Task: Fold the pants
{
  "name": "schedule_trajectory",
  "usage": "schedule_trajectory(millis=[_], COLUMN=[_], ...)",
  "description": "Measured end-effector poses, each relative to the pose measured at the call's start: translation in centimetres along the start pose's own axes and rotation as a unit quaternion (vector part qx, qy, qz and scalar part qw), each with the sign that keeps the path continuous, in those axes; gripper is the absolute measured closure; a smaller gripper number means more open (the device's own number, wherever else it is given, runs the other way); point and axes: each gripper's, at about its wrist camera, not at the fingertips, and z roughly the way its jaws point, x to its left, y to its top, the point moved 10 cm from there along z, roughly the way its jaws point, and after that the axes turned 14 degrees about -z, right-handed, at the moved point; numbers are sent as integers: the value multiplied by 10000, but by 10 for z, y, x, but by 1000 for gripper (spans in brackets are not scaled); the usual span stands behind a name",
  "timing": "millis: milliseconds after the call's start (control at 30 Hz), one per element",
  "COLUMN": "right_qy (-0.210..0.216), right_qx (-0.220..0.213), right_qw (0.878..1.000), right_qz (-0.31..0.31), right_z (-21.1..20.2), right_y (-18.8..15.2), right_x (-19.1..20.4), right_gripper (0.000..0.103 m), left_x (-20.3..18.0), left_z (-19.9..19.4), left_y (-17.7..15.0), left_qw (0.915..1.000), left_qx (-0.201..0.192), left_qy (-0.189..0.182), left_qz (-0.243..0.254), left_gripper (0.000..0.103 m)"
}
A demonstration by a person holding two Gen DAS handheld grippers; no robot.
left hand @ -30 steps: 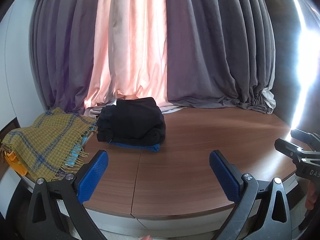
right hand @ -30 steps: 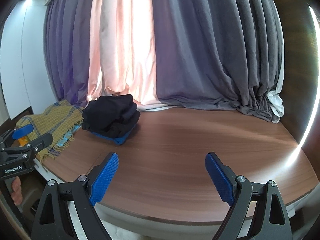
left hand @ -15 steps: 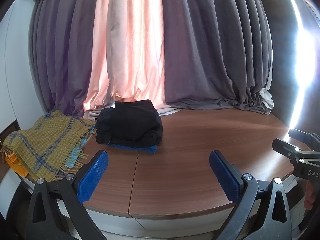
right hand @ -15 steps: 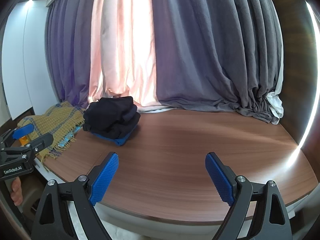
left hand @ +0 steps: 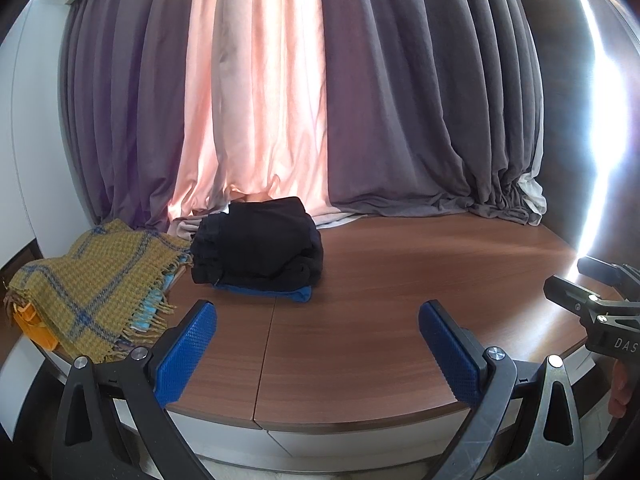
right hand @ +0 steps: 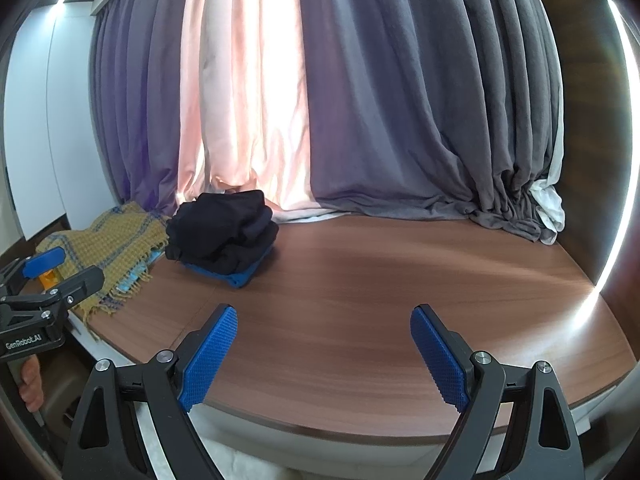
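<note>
Both tools, left tool [left hand: 316,354] and right tool [right hand: 323,354], hang spread and empty; folded pants [left hand: 256,248] sit stacked on the surface [left hand: 400,280], apparently finished.

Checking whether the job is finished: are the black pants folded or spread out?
Folded. The black pants sit as a compact layered bundle on a blue garment, and both tongs are open and apart from it.

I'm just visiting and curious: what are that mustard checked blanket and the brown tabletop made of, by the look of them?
The mustard-yellow blanket with blue checks looks like coarse woven wool or a wool-like yarn: a chunky open weave and a loose tasselled fringe along its edge. The brown tabletop looks like wood or wood-look laminate with a smooth satin finish: straight grain lines, a soft sheen and a thin seam between panels.
</note>
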Motion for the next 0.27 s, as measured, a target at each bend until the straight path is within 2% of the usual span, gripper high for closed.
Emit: schedule_trajectory(millis=[267], right_qy=[5], right_qx=[-6], right_qw=[10000], right_qz=[-1], right_z=[-3], right_y=[-2], right_x=[0], right_gripper=[13], left_x=[-2], left_z=[-3], left_y=[0], left_qw=[10000], left_qx=[-35], left_qy=[47], left_qz=[28], left_gripper=[0])
